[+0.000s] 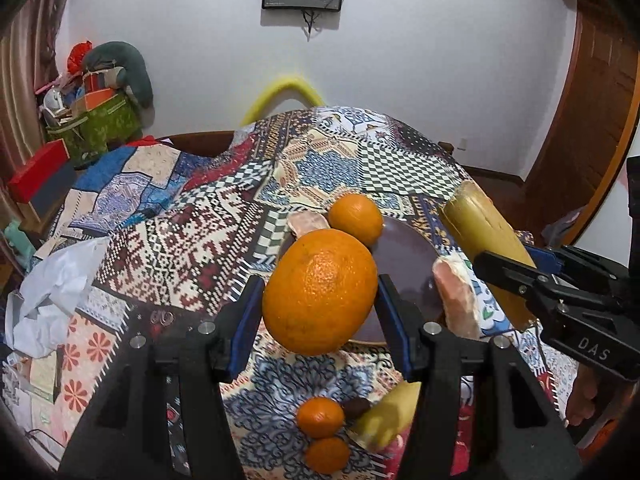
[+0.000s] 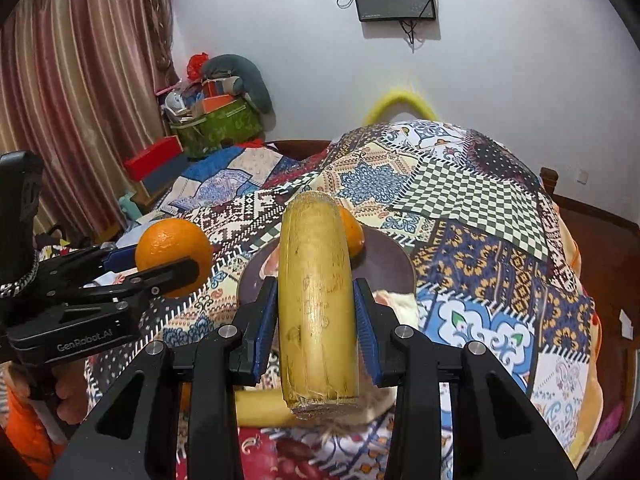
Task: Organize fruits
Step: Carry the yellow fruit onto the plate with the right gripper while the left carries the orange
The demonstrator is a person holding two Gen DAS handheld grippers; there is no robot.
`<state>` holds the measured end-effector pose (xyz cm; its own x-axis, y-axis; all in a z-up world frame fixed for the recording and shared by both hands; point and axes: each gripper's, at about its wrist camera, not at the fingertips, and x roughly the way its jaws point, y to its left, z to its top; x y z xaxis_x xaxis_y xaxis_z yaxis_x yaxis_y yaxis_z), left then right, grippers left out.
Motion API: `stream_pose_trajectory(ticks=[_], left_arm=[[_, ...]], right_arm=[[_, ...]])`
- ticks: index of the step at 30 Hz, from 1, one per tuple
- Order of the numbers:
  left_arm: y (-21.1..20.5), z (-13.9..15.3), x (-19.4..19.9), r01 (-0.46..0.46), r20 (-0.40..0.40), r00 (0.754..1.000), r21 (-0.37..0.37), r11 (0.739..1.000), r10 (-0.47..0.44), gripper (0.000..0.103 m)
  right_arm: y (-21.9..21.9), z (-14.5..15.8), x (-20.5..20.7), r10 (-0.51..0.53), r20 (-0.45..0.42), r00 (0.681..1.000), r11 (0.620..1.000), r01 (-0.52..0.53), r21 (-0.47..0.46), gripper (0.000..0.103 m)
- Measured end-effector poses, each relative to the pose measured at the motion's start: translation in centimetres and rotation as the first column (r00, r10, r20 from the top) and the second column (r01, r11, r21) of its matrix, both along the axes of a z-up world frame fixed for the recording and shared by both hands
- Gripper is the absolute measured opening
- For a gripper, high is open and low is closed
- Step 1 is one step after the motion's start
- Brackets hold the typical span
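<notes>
My left gripper (image 1: 320,300) is shut on a large orange (image 1: 320,292) and holds it above the near edge of a dark brown plate (image 1: 408,256). It also shows in the right wrist view (image 2: 174,256). My right gripper (image 2: 316,312) is shut on a thick yellow sugarcane piece (image 2: 316,296), held over the plate (image 2: 384,268); the piece also shows in the left wrist view (image 1: 486,240). A smaller orange (image 1: 355,219) sits on the plate's far edge. Pinkish fruit pieces (image 1: 456,300) lie by the plate.
Two small oranges (image 1: 322,432), a dark small fruit (image 1: 356,407) and a yellow piece (image 1: 386,416) lie on the patterned cloth (image 1: 192,240) below my left gripper. Crumpled white paper (image 1: 52,296) lies at the left. Boxes and a green bag (image 1: 100,120) stand behind.
</notes>
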<state>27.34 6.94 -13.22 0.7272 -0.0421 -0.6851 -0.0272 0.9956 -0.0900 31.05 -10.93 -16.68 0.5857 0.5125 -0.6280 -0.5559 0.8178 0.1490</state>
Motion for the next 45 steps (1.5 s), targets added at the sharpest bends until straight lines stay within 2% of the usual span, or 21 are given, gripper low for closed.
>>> stream_pose_trajectory(ticks=[20, 29, 37, 45], left_arm=[[3.5, -2.3, 3.5, -0.036, -0.030, 0.999, -0.014, 0.999, 0.036, 0.055], [3.5, -3.3, 4.8, -0.030, -0.041, 0.999, -0.011, 0.999, 0.029, 0.055], [2.9, -4.2, 5.7, -0.019, -0.060, 0.998, -0.010, 1.000, 0.018, 0.055], [2.8, -4.8, 6.1, -0.014, -0.079, 0.997, -0.012, 1.000, 0.013, 0.055]], right_arm=[[4.6, -2.7, 5.2, 0.040, -0.051, 0.998, 0.997, -0.043, -0.059, 0.034], [5.9, -3.5, 6.7, 0.063, -0.076, 0.995, 0.992, -0.071, -0.109, 0.034], [6.4, -4.7, 7.5, 0.084, -0.139, 0.987, 0.988, -0.100, -0.115, 0.034], [6.4, -4.9, 7.7, 0.096, -0.149, 0.984, 0.987, -0.114, -0.115, 0.034]])
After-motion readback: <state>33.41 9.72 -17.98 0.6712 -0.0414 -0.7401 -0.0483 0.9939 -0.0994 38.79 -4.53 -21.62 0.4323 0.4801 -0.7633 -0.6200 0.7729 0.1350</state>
